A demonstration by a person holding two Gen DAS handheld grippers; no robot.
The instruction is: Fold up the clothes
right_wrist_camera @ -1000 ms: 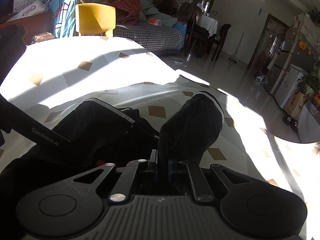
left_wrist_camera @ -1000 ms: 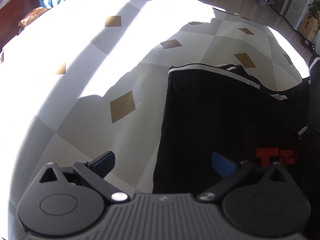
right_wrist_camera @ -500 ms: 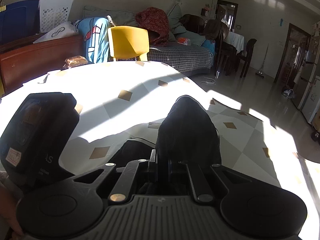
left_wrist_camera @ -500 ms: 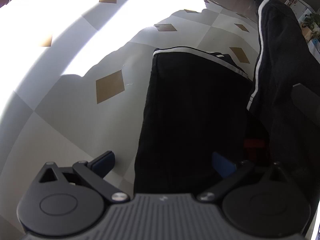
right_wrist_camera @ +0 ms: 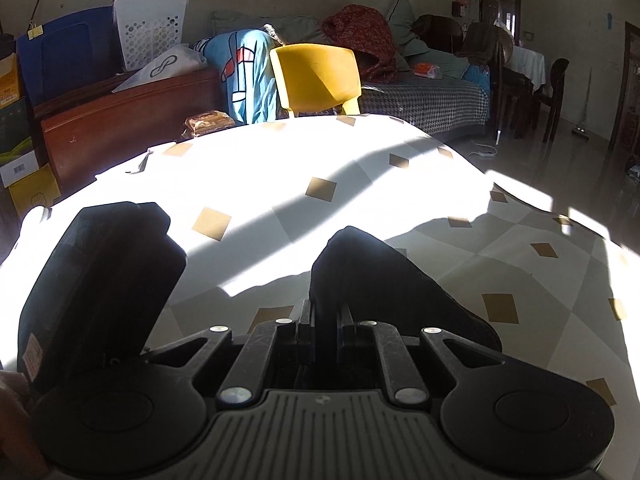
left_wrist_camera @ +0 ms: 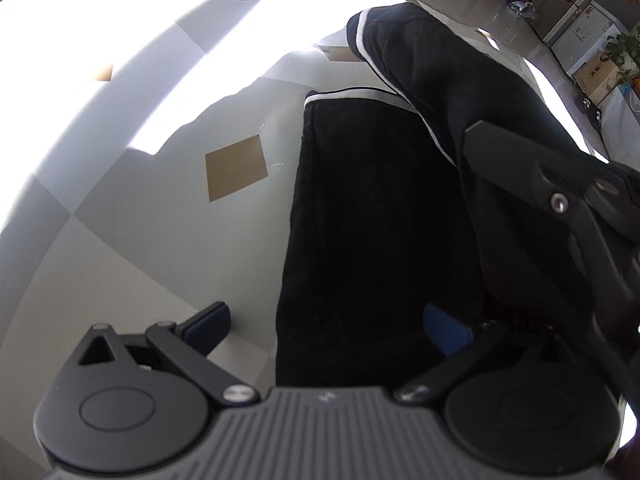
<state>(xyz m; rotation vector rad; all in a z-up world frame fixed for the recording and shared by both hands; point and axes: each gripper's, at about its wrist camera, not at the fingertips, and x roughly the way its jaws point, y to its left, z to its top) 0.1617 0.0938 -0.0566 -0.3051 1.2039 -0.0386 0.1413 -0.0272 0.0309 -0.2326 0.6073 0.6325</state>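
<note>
Black garment (left_wrist_camera: 372, 240) flat on diamond-patterned tablecloth (left_wrist_camera: 160, 208), right gripper (right_wrist_camera: 325, 316) pinching its white-striped sleeve (left_wrist_camera: 432, 68) – lifted above the body, left gripper (left_wrist_camera: 328, 326) spread wide – straddling garment's left edge.

Bare tablecloth (left_wrist_camera: 160, 208) left; garment (left_wrist_camera: 372, 220) probably blocks right.

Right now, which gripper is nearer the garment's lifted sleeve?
Right. The right gripper is clamped on the sleeve; the left gripper hangs open over the garment's flat part, beside it.
</note>
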